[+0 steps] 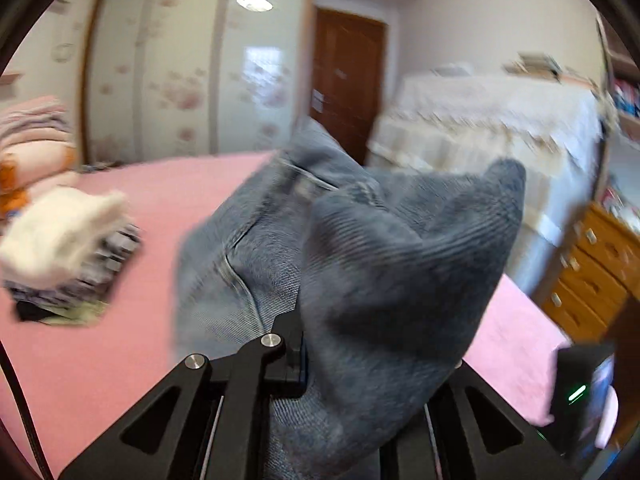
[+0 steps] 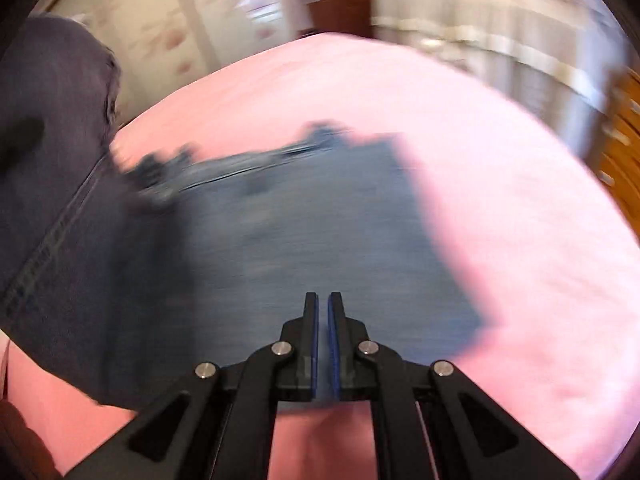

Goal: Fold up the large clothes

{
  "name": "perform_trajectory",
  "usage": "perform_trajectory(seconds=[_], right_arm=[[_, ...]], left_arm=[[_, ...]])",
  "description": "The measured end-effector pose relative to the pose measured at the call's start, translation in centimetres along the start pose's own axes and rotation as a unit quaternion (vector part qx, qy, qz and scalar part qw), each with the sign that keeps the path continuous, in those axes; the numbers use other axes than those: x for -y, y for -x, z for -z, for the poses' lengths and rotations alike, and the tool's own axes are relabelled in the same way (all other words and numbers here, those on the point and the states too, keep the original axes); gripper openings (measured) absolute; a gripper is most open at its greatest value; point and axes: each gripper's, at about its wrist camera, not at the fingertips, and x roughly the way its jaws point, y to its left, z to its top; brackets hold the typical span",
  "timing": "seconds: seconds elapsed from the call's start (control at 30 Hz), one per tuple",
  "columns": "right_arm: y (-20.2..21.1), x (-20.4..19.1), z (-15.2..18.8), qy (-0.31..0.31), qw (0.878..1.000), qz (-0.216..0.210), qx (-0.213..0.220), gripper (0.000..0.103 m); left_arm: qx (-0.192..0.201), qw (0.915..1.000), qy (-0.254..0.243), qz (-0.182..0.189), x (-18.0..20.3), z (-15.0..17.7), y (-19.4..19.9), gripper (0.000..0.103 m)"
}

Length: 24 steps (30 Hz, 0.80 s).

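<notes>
A pair of blue-grey jeans is bunched up in my left gripper, which is shut on the denim and holds it above the pink bed; the cloth hides the right finger. In the right wrist view the jeans lie partly flat on the pink bed, with one part lifted at the far left. My right gripper is shut, with nothing seen between its blue pads, and hovers over the near edge of the flat denim. Both views are motion-blurred.
A pile of folded clothes topped by a white garment sits on the bed's left side. A wardrobe, a brown door, a lace-covered cabinet and wooden drawers stand beyond. A phone shows at right.
</notes>
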Motion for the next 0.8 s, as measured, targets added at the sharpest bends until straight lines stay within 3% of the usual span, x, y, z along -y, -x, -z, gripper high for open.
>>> perform_trajectory(seconds=[0.1,0.13,0.17,0.23,0.3,0.33,0.47,0.63,0.7,0.77,0.8], right_arm=[[0.8,5.7,0.6,-0.032,0.999,0.034,-0.005,0.006],[1.0,6.6,0.8,-0.037,0.998,0.042,-0.006,0.007],[1.1,7.5,0.8,-0.041,0.998,0.049,-0.008,0.007],[1.6,9.1,1.2,-0.048,0.998,0.048,-0.014,0.007],[2.0,9.4,1.2,-0.05,0.998,0.038,-0.009,0.007],[2.1,9.3,1.1,-0.048,0.998,0.035,-0.007,0.007],[2.4,8.9,0.2,-0.034,0.999,0.024,-0.003,0.007],[3.7,8.5,-1.2,-0.029,0.999,-0.022,-0.002,0.011],[4.4,7.8,-1.8,-0.017,0.999,-0.044,-0.002,0.024],[5.0,7.2,-2.3,-0.003,0.998,-0.061,0.0,0.047],[5.2,6.8,-2.7,0.006,0.997,-0.075,0.001,0.049]], left_arm=[[-0.093,0.9943,-0.042,0.029,3.7,3.9,-5.7,0.014],[-0.149,0.9864,-0.062,0.03,4.7,5.7,-8.3,0.016],[-0.187,0.9793,-0.074,0.02,5.4,7.2,-10.1,0.028],[-0.171,0.9806,-0.096,0.014,6.0,7.8,-10.0,0.033],[-0.169,0.9802,-0.095,0.041,5.9,7.1,-9.2,0.075],[-0.17,0.9803,-0.082,0.057,5.5,6.5,-8.6,0.082],[-0.175,0.9777,-0.059,0.1,4.0,4.4,-5.9,0.084],[-0.156,0.9834,-0.009,0.092,0.3,2.5,-0.1,0.085],[-0.149,0.9865,0.017,0.067,-2.5,2.0,0.8,0.086],[-0.153,0.9872,0.036,0.028,-6.0,2.0,1.1,0.087],[-0.158,0.9863,0.046,0.007,-7.8,2.4,1.2,0.087]])
